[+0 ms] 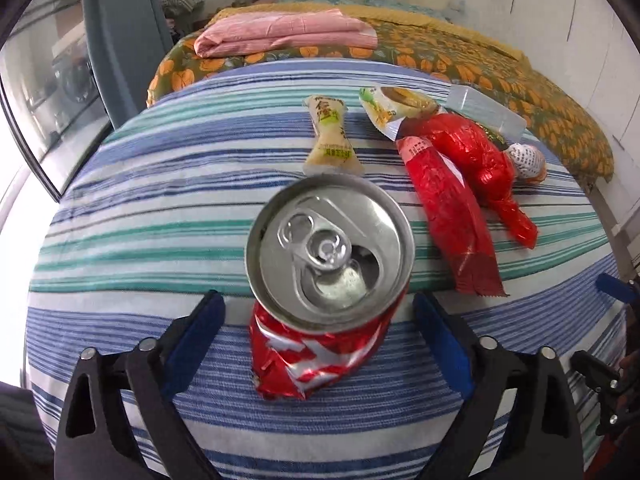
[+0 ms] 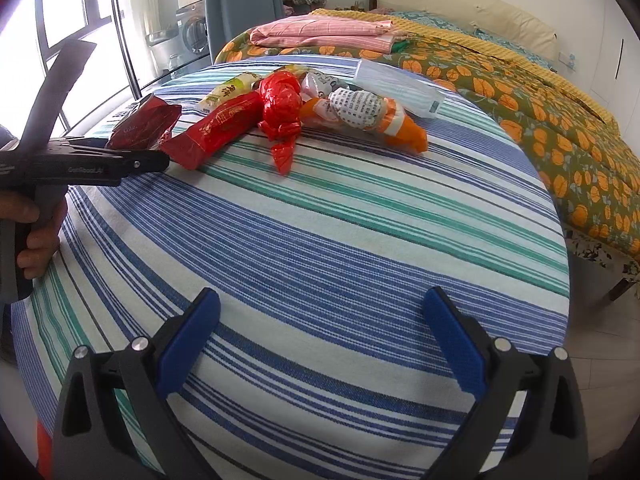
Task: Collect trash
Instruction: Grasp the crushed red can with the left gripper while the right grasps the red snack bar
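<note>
A crushed red soda can (image 1: 320, 292) stands on the striped cloth between the open fingers of my left gripper (image 1: 320, 336), not gripped; it also shows in the right wrist view (image 2: 142, 124). Behind it lie a pale snack wrapper (image 1: 332, 136), a long red packet (image 1: 452, 216), a knotted red plastic bag (image 1: 480, 164), a yellow-green wrapper (image 1: 396, 108) and an orange-white wrapper (image 2: 368, 116). My right gripper (image 2: 320, 336) is open and empty over bare cloth, well short of the trash pile.
The striped cloth (image 2: 320, 240) covers a round surface. A clear packet of masks (image 2: 396, 82) lies at the far edge. Beyond is a bed with an orange-flowered quilt (image 2: 540, 112) and folded pink bedding (image 2: 320, 32). A window and washing machine are at left.
</note>
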Demonstrator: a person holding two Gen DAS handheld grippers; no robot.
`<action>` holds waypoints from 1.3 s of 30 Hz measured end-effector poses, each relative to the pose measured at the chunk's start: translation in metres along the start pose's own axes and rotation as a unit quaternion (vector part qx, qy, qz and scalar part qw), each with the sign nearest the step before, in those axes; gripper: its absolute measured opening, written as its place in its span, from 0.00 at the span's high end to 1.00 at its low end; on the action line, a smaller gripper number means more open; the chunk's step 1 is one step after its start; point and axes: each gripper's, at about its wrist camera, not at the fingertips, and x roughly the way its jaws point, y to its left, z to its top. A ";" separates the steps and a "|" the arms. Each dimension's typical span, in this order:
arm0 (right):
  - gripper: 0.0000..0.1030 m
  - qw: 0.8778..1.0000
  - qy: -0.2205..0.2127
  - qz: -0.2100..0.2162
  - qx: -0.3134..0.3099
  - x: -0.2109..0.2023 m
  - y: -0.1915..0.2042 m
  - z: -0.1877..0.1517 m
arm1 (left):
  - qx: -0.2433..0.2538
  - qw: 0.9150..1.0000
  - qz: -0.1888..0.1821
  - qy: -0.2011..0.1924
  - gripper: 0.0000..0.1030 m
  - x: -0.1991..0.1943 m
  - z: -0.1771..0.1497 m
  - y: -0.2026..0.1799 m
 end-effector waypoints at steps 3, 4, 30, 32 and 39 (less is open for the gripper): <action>0.05 1.000 0.000 0.000 0.000 0.000 0.000 0.000 | -0.004 1.000 0.003 -0.010 0.38 -0.004 0.000 0.001; 0.05 1.000 0.000 0.000 0.000 0.000 0.000 0.000 | -0.013 1.000 0.008 -0.007 0.38 -0.005 -0.001 0.002; 0.25 0.994 0.033 0.088 0.060 0.007 -0.008 0.036 | -0.056 0.998 0.038 0.006 0.05 -0.036 -0.056 -0.018; 0.31 0.985 0.053 0.141 0.087 0.018 -0.002 0.064 | -0.057 0.998 0.038 0.006 0.05 -0.036 -0.056 -0.018; 0.42 0.970 0.096 0.182 0.127 0.076 0.032 0.124 | -0.057 0.998 0.036 0.006 0.05 -0.036 -0.055 -0.018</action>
